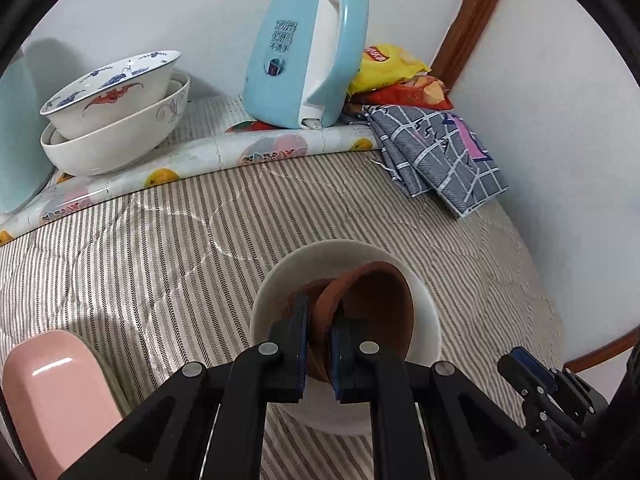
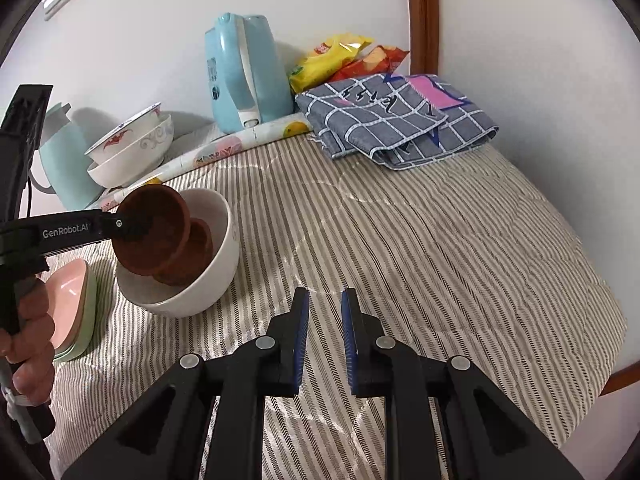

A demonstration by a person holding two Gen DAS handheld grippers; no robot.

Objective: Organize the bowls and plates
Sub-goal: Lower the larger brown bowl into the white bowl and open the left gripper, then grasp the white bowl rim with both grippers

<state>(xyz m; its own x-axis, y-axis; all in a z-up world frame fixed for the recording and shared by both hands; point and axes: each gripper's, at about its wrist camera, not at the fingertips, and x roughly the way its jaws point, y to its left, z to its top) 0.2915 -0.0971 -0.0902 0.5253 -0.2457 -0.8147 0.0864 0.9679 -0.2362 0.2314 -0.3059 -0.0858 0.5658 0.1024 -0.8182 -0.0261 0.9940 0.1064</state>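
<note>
Brown bowl (image 2: 154, 230), tilted, is clamped at its rim by the left gripper (image 1: 319, 322) above the white bowl (image 2: 208, 280). Right gripper (image 2: 324, 336), beside the white bowl, stands slightly parted, holding nothing.

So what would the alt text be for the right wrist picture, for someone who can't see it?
The left gripper, held in a hand, grips a tilted brown bowl over a white bowl on a striped cloth. In front, the right gripper holds nothing, jaws slightly apart.
</note>
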